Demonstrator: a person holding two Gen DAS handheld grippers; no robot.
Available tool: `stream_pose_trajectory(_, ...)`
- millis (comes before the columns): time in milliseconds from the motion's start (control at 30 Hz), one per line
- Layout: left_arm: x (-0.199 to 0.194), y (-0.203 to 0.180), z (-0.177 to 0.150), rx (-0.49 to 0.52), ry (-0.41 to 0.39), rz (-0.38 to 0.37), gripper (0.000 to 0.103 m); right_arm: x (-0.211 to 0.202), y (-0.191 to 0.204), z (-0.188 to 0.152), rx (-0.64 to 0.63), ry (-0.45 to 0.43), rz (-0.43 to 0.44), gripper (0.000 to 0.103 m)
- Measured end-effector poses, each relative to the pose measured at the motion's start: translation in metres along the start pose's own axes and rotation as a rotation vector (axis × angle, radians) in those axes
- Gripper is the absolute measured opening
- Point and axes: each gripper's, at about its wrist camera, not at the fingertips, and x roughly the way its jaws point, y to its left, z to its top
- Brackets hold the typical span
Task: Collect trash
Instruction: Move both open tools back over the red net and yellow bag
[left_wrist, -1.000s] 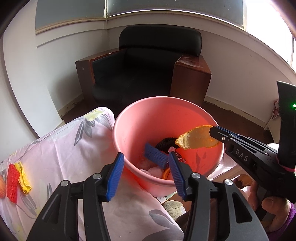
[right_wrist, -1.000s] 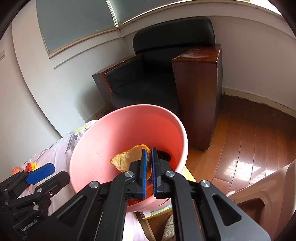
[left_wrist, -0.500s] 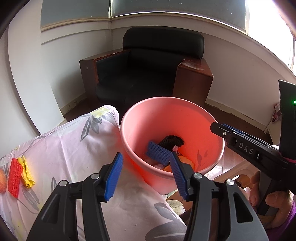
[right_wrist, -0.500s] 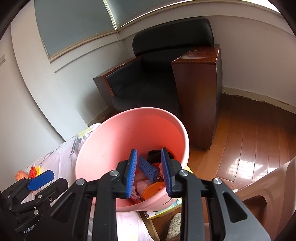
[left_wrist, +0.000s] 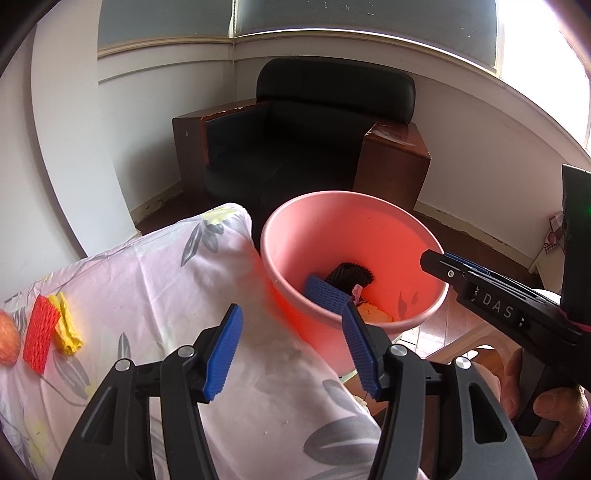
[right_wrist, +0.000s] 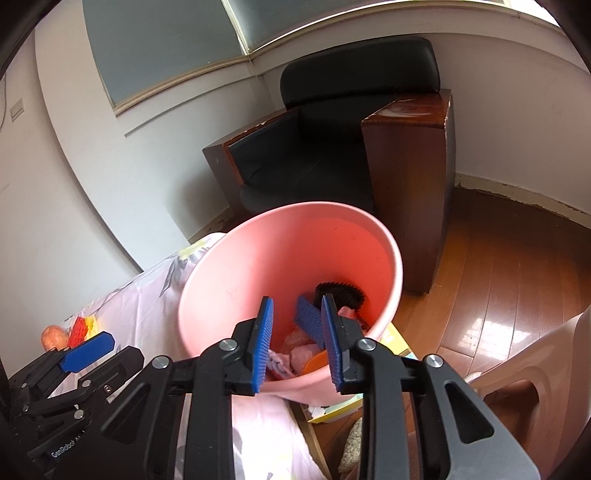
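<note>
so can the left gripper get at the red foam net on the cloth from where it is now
Probably yes. The left gripper is empty, its jaws opening, and the red foam net lies exposed on the floral cloth, with only a yellow piece touching its side. Nothing blocks the way.

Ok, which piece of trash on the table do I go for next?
Find the floral tablecloth left of the pink bucket. Near its far left edge lies a red foam net, between an apple and yellow scraps; it's the only ribbed red piece.
</note>
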Motion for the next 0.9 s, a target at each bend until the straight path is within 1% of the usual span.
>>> stream_pose_trajectory(233,-0.010,0.017,-0.012,-0.020,-0.003,0.033,0.056,0.004,0.016,-0.013,-0.015,0.056,0.044,0.028)
stream_pose_trajectory(500,-0.020,0.041,-0.026,-0.051,-0.002,0.070,0.056,0.008,0.042,-0.025,-0.061,0.093,0.085,0.028)
stream_pose_trajectory(767,-0.030,0.073,-0.040,-0.084,-0.002,0.106,0.056,0.013,0.071,-0.036,-0.120,0.129,0.133,0.028)
stream_pose_trajectory(900,-0.036,0.096,-0.049,-0.116,-0.004,0.129,0.056,0.017,0.086,-0.039,-0.152,0.147,0.153,0.028)
